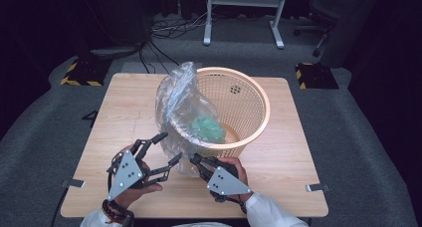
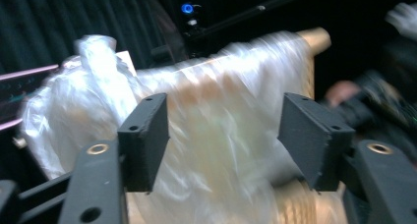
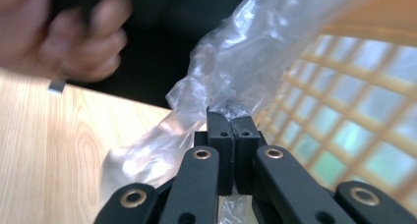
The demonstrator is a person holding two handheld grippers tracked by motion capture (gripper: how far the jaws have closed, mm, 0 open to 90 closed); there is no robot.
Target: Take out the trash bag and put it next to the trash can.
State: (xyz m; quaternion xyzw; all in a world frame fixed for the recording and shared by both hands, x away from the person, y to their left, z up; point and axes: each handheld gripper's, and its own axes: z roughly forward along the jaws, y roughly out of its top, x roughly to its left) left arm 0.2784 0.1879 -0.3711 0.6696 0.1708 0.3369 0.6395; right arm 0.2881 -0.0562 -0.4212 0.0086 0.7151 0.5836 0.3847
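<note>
A round orange plastic lattice basket (image 1: 249,95) stands on the wooden table (image 1: 119,107); a clear plastic bag (image 1: 181,105) drapes over its near rim; the right gripper (image 1: 195,161) pinches the bag's lower edge; the left gripper (image 1: 169,148) gapes empty beside it; likely best to tug gently, avoiding tears.

Beyond the light wooden counter (image 1: 124,112): grey carpet floor (image 1: 45,132), tangled black cables (image 1: 169,28), white frame legs (image 1: 209,18) of a stand at the back, office chair (image 1: 326,10) at far right, two black blocks with yellow-black hazard stripes (image 1: 79,72), one at each side
</note>
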